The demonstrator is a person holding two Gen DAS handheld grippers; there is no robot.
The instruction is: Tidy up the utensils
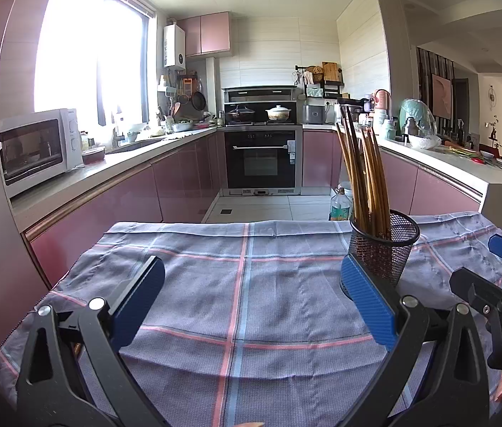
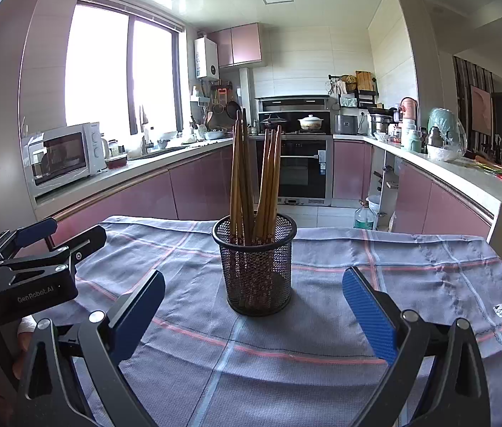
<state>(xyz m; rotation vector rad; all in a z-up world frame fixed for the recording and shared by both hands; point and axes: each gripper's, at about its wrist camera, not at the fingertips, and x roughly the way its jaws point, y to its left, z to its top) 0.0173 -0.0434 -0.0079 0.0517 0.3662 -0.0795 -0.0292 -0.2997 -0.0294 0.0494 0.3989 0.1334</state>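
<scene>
- Left gripper point(image 1: 252, 297) is hovering over the checked cloth point(image 1: 244, 320), jaws spread wide, nothing between them.
- Right gripper point(image 2: 254, 304) is hovering likewise, jaws spread wide and holding nothing.
- Black mesh holder point(image 2: 256, 267) is standing upright on the cloth, just ahead of the right jaws and centred on their gap; from the left wrist view it is sitting just behind the right-hand finger point(image 1: 366, 297).
- Wooden chopsticks point(image 2: 254, 178) are standing bunched in the holder, tips leaning apart.
- Beyond the jaws, the oven point(image 2: 302, 169) is facing us; microwave point(image 2: 64, 154) is sitting far left on the counter.
</scene>
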